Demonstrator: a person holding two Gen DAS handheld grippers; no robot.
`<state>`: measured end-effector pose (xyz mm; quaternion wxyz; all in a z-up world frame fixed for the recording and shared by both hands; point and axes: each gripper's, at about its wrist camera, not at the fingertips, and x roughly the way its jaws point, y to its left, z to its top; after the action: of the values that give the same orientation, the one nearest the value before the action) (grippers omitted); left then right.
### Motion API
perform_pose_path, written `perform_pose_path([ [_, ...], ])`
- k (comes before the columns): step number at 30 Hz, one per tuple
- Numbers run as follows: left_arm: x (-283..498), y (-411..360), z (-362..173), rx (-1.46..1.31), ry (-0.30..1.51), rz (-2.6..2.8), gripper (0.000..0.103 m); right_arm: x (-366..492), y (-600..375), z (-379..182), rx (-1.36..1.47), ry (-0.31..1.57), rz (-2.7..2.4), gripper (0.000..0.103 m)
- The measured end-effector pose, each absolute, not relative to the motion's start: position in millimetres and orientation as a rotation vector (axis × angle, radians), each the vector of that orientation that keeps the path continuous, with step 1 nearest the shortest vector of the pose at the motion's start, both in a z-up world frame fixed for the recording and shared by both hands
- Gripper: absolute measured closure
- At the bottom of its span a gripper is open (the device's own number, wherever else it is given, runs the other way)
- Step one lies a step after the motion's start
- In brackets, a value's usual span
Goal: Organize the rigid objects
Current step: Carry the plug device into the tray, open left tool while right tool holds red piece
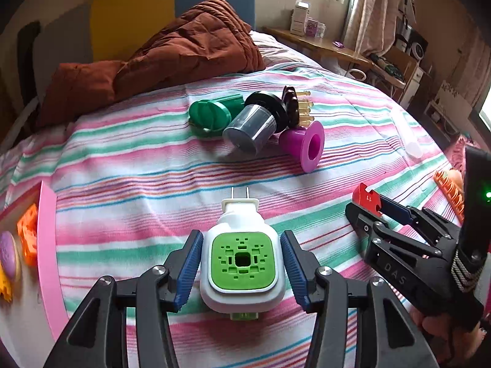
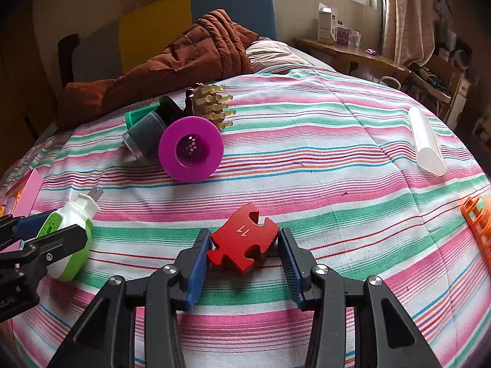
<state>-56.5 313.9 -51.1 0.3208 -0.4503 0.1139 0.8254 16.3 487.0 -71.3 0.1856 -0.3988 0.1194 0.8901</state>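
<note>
The left gripper (image 1: 241,271) clamps a white plug-in device with a green vented face (image 1: 241,262) above the striped bedspread (image 1: 153,184). The right gripper (image 2: 244,256) pinches a red wooden puzzle piece (image 2: 244,243). At far left, a pink-rimmed tray (image 1: 46,230) holds orange (image 1: 27,233) and purple toys (image 1: 9,254).

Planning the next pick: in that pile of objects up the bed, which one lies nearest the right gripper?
The purple funnel-shaped cup, lying on its side, wide mouth facing the right gripper. The grey jar, green container and peg brush sit behind it.
</note>
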Motion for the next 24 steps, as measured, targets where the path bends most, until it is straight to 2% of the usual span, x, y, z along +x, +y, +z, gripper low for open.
perform_pose_path([
  [14, -43.7, 261.0, -29.0, -1.234, 0.060, 2.134, 0.051, 17.4, 486.9, -70.7, -1.124, 0.332, 2.507, 0.057],
  [24, -34.8, 213.9, 4.9, -1.115, 0.050, 2.250, 0.051, 17.7, 487.3, -71.2, -1.123, 0.317, 2.511, 0.058],
])
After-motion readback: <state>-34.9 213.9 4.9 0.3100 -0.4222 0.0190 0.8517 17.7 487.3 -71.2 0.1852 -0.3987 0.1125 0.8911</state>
